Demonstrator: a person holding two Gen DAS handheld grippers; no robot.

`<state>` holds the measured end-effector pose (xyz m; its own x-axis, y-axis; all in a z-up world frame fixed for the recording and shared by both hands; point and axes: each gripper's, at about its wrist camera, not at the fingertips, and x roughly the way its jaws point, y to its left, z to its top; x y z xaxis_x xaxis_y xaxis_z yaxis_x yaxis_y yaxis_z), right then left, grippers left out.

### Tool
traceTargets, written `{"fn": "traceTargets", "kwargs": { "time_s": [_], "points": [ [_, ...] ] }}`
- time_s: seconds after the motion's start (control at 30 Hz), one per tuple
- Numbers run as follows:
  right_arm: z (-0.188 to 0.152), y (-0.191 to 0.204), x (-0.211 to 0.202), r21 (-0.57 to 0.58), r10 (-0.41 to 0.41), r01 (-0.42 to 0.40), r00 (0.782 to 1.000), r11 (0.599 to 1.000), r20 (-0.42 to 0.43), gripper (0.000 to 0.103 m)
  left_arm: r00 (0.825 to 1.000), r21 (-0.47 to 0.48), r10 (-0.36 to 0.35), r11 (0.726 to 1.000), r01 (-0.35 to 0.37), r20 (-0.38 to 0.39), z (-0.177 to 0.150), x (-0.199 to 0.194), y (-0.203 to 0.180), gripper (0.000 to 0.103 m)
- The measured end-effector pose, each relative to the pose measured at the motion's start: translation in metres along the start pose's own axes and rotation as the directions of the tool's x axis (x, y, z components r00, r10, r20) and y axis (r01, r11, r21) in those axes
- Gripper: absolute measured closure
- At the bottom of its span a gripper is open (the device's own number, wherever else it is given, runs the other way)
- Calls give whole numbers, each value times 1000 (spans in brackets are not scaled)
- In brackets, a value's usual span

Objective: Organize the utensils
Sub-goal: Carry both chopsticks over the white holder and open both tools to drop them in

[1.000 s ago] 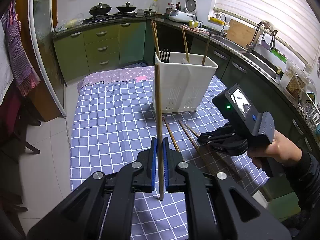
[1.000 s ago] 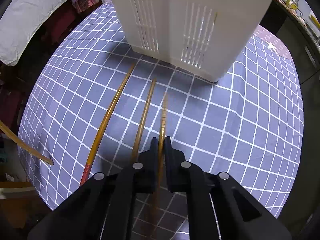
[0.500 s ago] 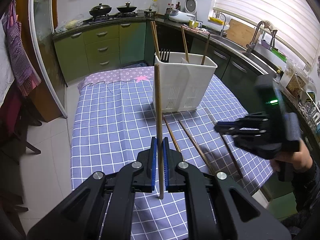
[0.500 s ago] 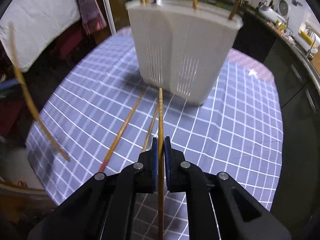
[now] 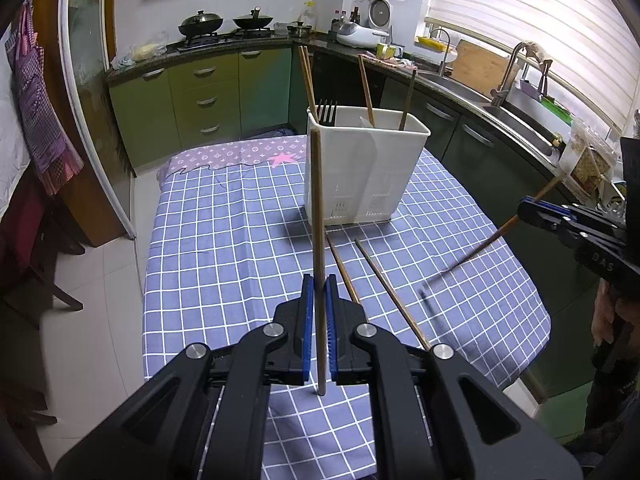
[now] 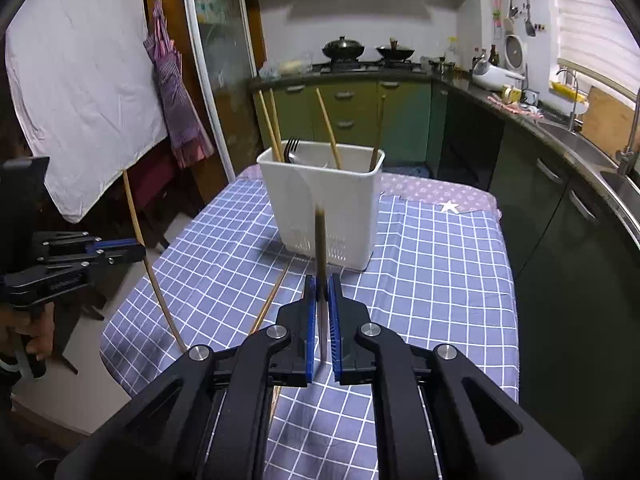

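Two grippers, one chopstick in each. Left gripper (image 5: 319, 280) clamped on a chopstick (image 5: 316, 208) standing nearly upright between the blue pads (image 5: 307, 320), its lower end poking out below them, above the checked tablecloth (image 5: 224, 240). Right gripper (image 6: 322, 280) likewise clamped on a second chopstick (image 6: 320, 236), blurred, its tip up in front of the white holder (image 6: 340, 208). From the left wrist view, right gripper (image 5: 532, 210) at the right edge above the table's corner, its chopstick (image 5: 480, 246) slanting down toward the cloth, a hand (image 5: 608, 312) gripping the handle below. From the right wrist view, left gripper (image 6: 120, 250) at the left edge beside the table, its chopstick (image 6: 138, 232) rising pale against the hanging sheet.

On the cloth, two more chopsticks lying loose in front of the holder: one (image 5: 342, 270) nearer the left gripper, partly hidden behind it, and one (image 5: 392, 296) just beside it to the right, both running from the holder toward the near edge. Only one of these (image 6: 272, 296) clear in the right wrist view.

One white holder (image 5: 360, 176) standing upright on the cloth, toward the far side, a divider inside. In it, four chopsticks leaning: a pair (image 5: 306, 76) at the left corner, one (image 5: 366, 88) in the middle, one darker (image 5: 407, 100) at the right. One black fork (image 5: 327, 110), tines up, beside the pair.

Behind, two pans (image 5: 200, 24) on the stove.
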<state>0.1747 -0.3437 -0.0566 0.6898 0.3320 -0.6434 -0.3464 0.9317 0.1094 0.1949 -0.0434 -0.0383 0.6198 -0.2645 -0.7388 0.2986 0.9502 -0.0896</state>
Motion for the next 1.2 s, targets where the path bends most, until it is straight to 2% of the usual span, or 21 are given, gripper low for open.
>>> {"fn": "traceTargets", "kwargs": {
  "time_s": [0.73,0.97,1.13,1.2],
  "points": [
    [-5,1,9,10,19,-19,999,1000,-29,96,999,11,-10,1000,10,36,4,-12,-2,97],
    [-6,0,9,12,23,-23,999,1000,-28,96,997,22,-30,999,28,69,40,-26,-8,97],
    [-6,-3,9,20,29,-29,999,999,-25,96,988,58,-28,998,19,150,84,-44,-21,97],
    [-6,-4,9,21,32,-31,999,999,-25,96,979,67,-33,998,20,199,104,-53,-26,97]
  ]
}}
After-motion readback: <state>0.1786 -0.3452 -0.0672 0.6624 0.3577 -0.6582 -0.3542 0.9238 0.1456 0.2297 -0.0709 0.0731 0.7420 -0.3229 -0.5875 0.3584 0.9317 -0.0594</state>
